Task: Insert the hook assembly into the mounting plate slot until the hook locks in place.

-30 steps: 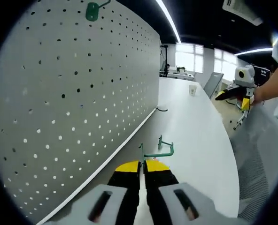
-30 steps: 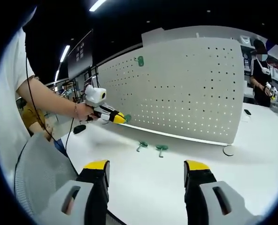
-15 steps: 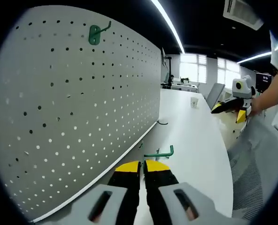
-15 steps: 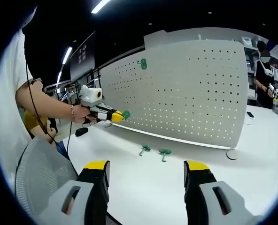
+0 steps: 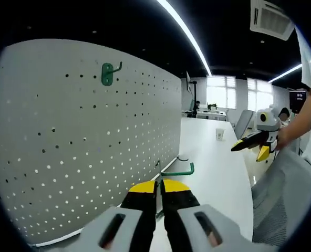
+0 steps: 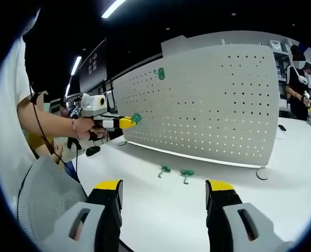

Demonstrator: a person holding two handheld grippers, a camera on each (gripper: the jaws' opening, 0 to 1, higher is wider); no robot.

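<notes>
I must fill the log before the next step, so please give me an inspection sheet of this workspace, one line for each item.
Surface: white table, mostly bare.
Job's things: grey pegboard stands upright on the table; one green hook already hangs near its top; a second green hook is in the left tongs; two more green hooks lie on the table before the board.
Clutter: a paper cup far down the table.
Grippers: left tongs shut on the hook, raised toward the board; right tongs open, empty.
Cables: a thin dark cable along the person's arm.
Surroundings: ceiling light strips, windows, another person at a far table.
</notes>
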